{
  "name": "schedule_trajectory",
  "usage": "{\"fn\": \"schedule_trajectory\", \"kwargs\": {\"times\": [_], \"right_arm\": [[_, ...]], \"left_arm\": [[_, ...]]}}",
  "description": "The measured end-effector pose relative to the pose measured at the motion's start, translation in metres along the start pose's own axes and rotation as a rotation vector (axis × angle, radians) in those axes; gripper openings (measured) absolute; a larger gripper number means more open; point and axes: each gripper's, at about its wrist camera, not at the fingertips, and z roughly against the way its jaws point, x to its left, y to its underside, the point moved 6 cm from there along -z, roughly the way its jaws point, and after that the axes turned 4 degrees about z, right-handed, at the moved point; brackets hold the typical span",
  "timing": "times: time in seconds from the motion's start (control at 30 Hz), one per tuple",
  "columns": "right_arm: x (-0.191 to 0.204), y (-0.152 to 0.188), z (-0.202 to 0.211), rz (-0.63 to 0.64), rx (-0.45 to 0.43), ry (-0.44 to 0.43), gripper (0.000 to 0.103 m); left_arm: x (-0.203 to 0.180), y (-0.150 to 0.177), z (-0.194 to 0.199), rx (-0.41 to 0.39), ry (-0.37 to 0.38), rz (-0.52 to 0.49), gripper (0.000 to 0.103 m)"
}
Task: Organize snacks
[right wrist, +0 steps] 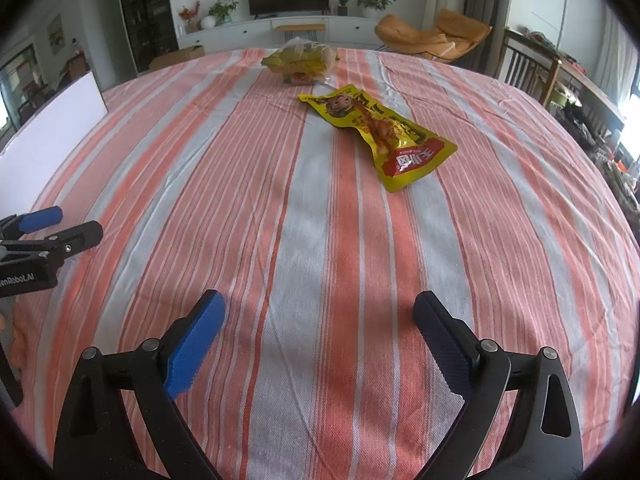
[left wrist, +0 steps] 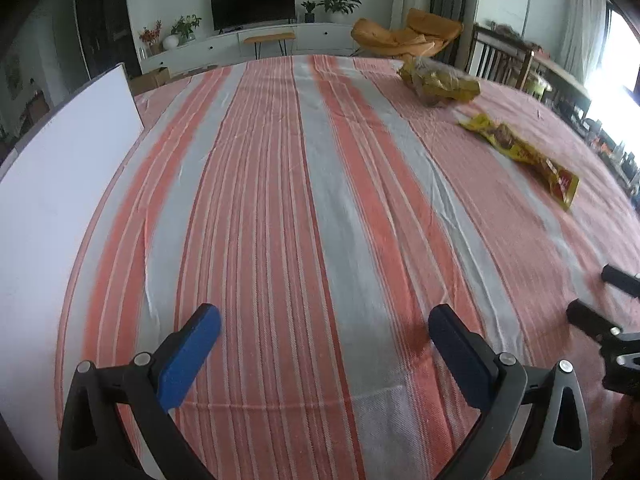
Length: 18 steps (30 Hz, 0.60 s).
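A yellow and red snack packet (right wrist: 380, 132) lies flat on the striped tablecloth (right wrist: 312, 240), ahead of my right gripper (right wrist: 319, 312); it also shows in the left wrist view (left wrist: 520, 154) at the right. Farther back sits a clear plastic bag of yellow snacks (right wrist: 302, 60), seen in the left wrist view (left wrist: 438, 82) too. My left gripper (left wrist: 324, 322) is open and empty above the cloth near the front edge. My right gripper is open and empty, well short of the packet. Each gripper shows at the edge of the other's view.
A white board (left wrist: 60, 184) stands upright along the table's left side, also in the right wrist view (right wrist: 52, 128). Behind the table are a TV cabinet (right wrist: 288, 28), an orange lounge chair (right wrist: 436, 36) and wooden chairs (right wrist: 532, 68) at the right.
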Motion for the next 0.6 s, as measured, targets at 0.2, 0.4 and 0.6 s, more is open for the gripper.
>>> {"fn": "schedule_trajectory", "kwargs": {"times": [0.2,0.4,0.6], "right_arm": [[-0.012,-0.005,0.011,-0.072,-0.102,-0.069,0.097],[-0.070,-0.039,0.017,-0.176,-0.172,-0.027,0.097],[-0.056,-0.107,-0.042,0.137,-0.010,-0.017,0.097]], "left_arm": [[0.001,0.001,0.003,-0.001,0.005,-0.003,0.103],[0.001,0.001,0.003,-0.001,0.007,-0.002,0.103],[0.001,0.001,0.003,-0.001,0.007,-0.002,0.103]]}}
